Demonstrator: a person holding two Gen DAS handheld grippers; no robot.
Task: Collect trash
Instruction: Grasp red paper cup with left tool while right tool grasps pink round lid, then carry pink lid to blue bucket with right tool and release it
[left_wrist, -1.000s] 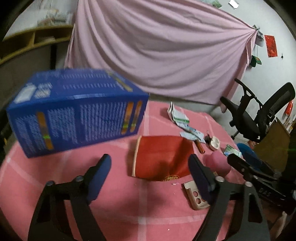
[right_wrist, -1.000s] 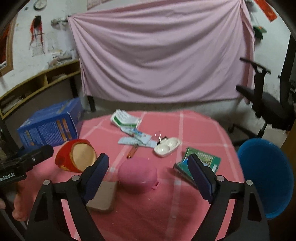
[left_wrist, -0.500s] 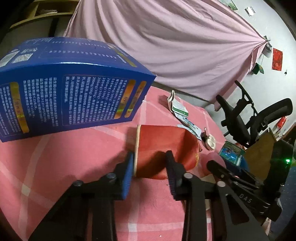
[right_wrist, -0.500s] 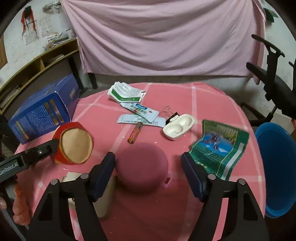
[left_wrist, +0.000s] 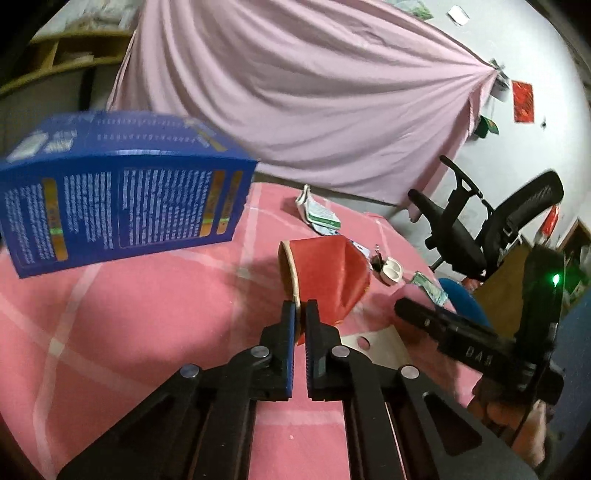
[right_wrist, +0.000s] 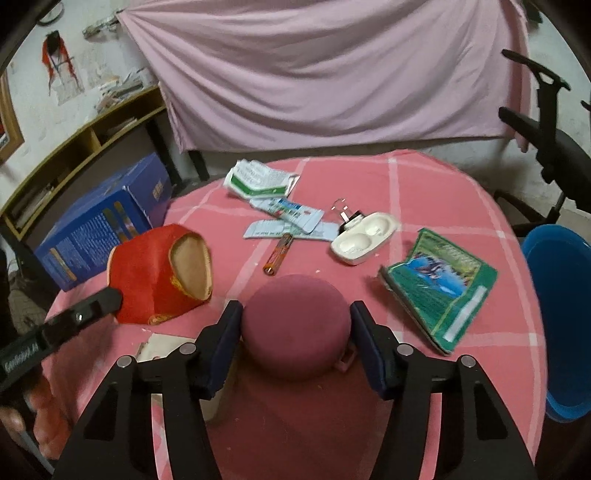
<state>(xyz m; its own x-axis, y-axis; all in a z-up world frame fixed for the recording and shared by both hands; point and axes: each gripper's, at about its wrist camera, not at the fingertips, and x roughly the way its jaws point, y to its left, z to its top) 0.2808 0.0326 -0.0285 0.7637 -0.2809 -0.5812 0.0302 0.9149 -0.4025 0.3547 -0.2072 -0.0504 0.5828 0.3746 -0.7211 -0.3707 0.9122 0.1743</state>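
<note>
My left gripper (left_wrist: 300, 310) is shut on the rim of a crumpled red paper cup (left_wrist: 325, 269), lifted and tilted above the pink tablecloth; the cup also shows in the right wrist view (right_wrist: 159, 273). My right gripper (right_wrist: 295, 325) is open, its fingers either side of a round dark pink lid-like object (right_wrist: 295, 332), close to its sides. Other trash lies beyond: white-green paper packets (right_wrist: 258, 181), a blue-white wrapper (right_wrist: 288, 214), a battery (right_wrist: 279, 254), a white plastic blister (right_wrist: 364, 238) and a green packet (right_wrist: 439, 284).
A large blue box (left_wrist: 122, 192) stands at the table's left (right_wrist: 99, 225). A blue bin (right_wrist: 561, 317) sits off the right edge. A beige card (left_wrist: 373, 343) lies by the cup. Black office chairs (left_wrist: 487, 229) stand at the right.
My left gripper closed on the cup's rim, squashing it, and lifted it. My right gripper moved forward and down until its fingers flank the pink round object, narrowing somewhat.
</note>
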